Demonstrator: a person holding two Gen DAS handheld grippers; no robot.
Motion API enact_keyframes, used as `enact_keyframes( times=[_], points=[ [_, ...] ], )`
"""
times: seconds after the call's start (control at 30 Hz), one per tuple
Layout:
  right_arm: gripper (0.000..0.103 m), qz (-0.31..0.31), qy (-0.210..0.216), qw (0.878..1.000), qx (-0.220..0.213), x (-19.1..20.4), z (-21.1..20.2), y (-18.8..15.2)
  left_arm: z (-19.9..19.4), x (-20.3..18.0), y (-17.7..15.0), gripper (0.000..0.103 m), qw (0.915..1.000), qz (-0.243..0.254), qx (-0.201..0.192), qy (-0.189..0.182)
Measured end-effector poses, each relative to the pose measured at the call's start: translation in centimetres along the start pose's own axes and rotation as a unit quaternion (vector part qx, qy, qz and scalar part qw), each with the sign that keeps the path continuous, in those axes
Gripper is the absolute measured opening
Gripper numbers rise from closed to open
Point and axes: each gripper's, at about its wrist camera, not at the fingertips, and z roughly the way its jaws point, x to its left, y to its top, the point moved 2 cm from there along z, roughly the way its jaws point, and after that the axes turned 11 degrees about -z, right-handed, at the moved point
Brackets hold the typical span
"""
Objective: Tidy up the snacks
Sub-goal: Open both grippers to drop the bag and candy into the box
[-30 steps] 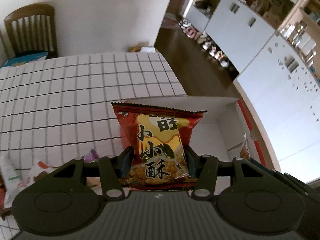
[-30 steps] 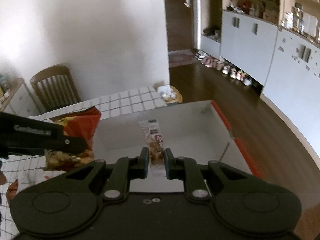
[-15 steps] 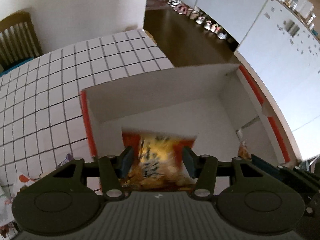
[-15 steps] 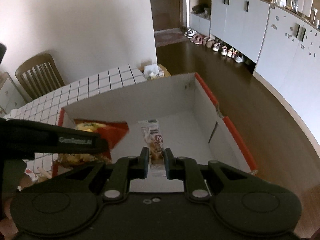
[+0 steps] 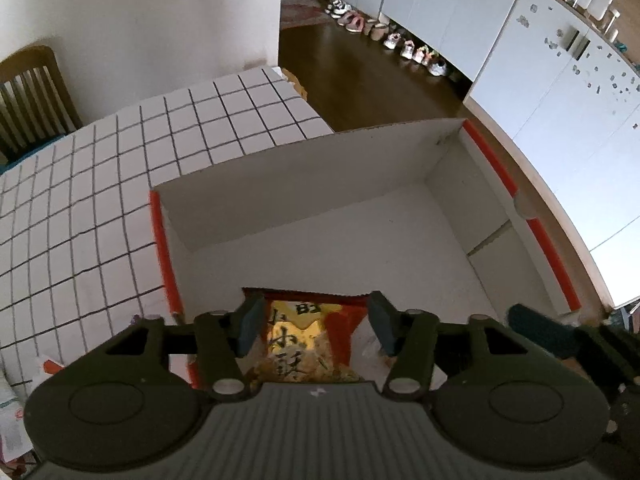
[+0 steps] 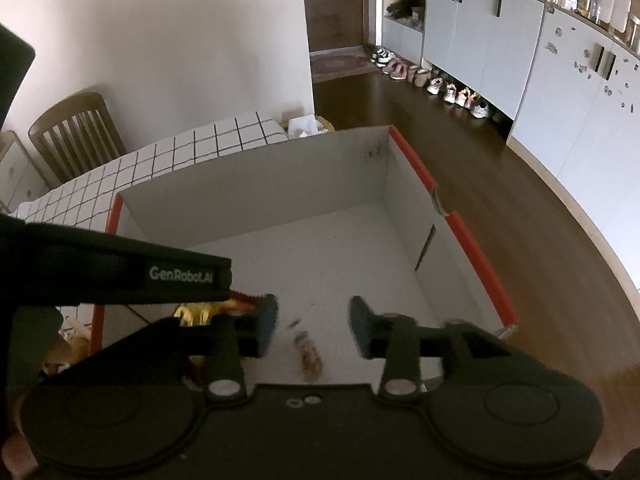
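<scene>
A white cardboard box with orange-red rims point(image 5: 492, 164) point(image 6: 412, 162) stands at the table's edge. My left gripper point(image 5: 314, 326) is open above the box's near left part. The red and yellow snack bag point(image 5: 304, 344) lies below and between its fingers, apart from the pads. My right gripper point(image 6: 314, 326) is open over the box. A small snack bar point(image 6: 308, 356), blurred, is below and between its fingers, free of them. The left gripper's body point(image 6: 120, 276) crosses the right wrist view, with the bag point(image 6: 196, 314) showing beneath it.
The table has a white grid-pattern cloth point(image 5: 100, 184). A wooden chair point(image 6: 76, 136) stands behind it by the wall. Loose snack wrappers point(image 5: 16, 420) lie left of the box. Dark wood floor point(image 6: 500, 184), cabinets and a row of shoes lie to the right.
Both grippers moved over the box and opened. The snack bag dropped from the left fingers and the snack bar from the right fingers into the box.
</scene>
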Motion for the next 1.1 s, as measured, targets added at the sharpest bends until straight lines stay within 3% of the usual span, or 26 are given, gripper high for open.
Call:
enact_keyframes(
  times=[0.03,0.23,0.67,0.83,0.9,1.1],
  points=[
    [0.062,-0.002,-0.001,1.0,-0.002,0.0,-0.2,0.0,-0.2,0.1,-0.1,0.06,1.0,0.001,-0.004,0.003],
    [0.07,-0.005,0.005,1.0,-0.016,0.2,-1.2,0.3,-1.8,1.3,-0.2,0.07,0.9997,-0.008,-0.022,0.001],
    [0.092,-0.017,0.023,0.998,-0.051,2.4,-4.2,0.5,-6.9,5.0,-1.4,0.071,0.9976,-0.012,-0.067,0.01],
    [0.097,-0.026,0.028,0.997,-0.065,3.4,-5.6,0.4,-9.5,7.2,-2.4,0.072,0.9963,-0.018,-0.083,0.009],
    [0.098,-0.03,0.031,0.997,-0.07,4.0,-6.2,0.4,-10.6,8.2,-2.8,0.079,0.9954,-0.024,-0.092,0.003],
    [0.1,-0.051,0.043,0.993,-0.095,5.8,-8.4,0.1,-13.8,11.8,-4.4,0.079,0.9926,-0.04,-0.114,-0.009]
  ],
)
